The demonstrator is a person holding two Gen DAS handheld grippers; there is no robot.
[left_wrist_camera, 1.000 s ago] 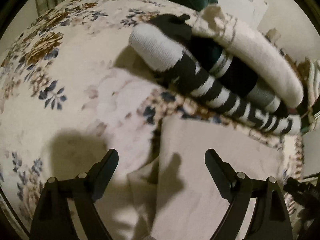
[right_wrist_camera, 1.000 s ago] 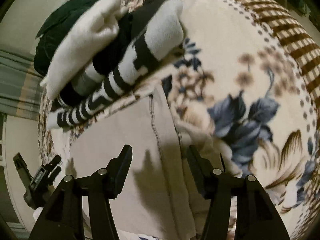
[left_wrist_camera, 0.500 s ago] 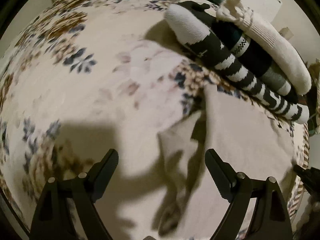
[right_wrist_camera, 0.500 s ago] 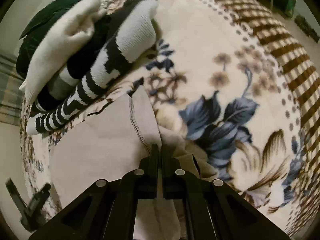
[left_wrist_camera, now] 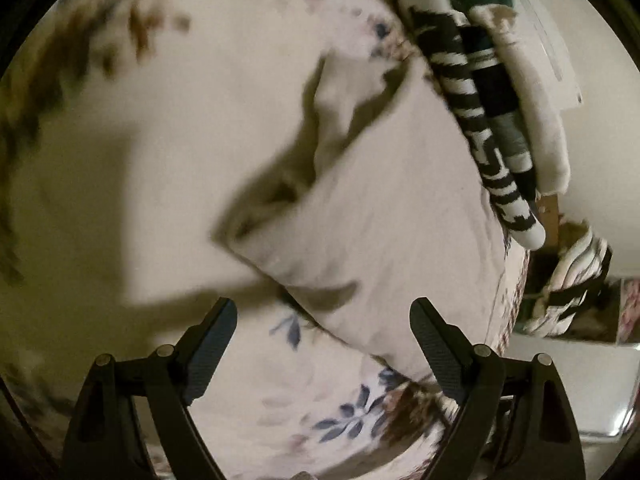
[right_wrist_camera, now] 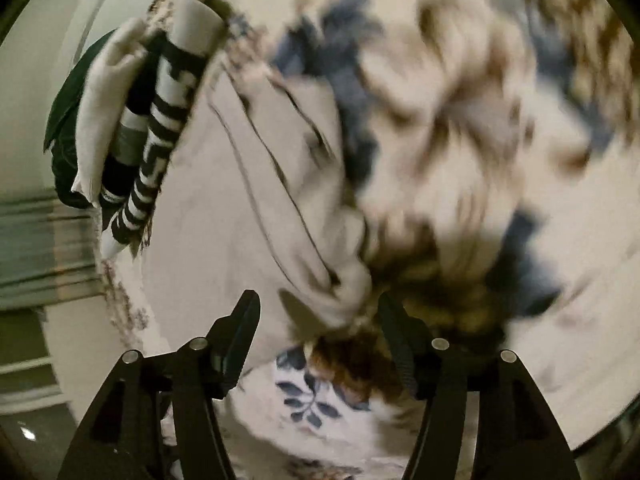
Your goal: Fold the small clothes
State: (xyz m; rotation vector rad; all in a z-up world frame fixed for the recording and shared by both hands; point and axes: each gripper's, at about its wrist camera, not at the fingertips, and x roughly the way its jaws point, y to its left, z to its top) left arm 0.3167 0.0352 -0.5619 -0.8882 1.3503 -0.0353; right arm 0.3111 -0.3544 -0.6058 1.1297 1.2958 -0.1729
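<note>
A beige garment (left_wrist_camera: 392,216) lies folded on the floral blanket (left_wrist_camera: 180,140); it also shows in the right wrist view (right_wrist_camera: 248,200). My left gripper (left_wrist_camera: 324,344) is open and empty, just short of the garment's near corner. My right gripper (right_wrist_camera: 318,336) is open, with the garment's bunched corner lying between and just ahead of its fingers. A row of folded socks lies past the garment: a black-and-white patterned one (left_wrist_camera: 476,120), a dark one and a white one (left_wrist_camera: 536,92).
The same sock row shows at the left in the right wrist view (right_wrist_camera: 160,120), with a dark green cloth (right_wrist_camera: 64,128) behind it. The blanket's edge drops off at the right in the left wrist view, where more striped laundry (left_wrist_camera: 572,284) lies below.
My right gripper shut on the garment's edge half a second ago and has now opened and let it go. Both views swung and blurred; the garment lies more folded over.
</note>
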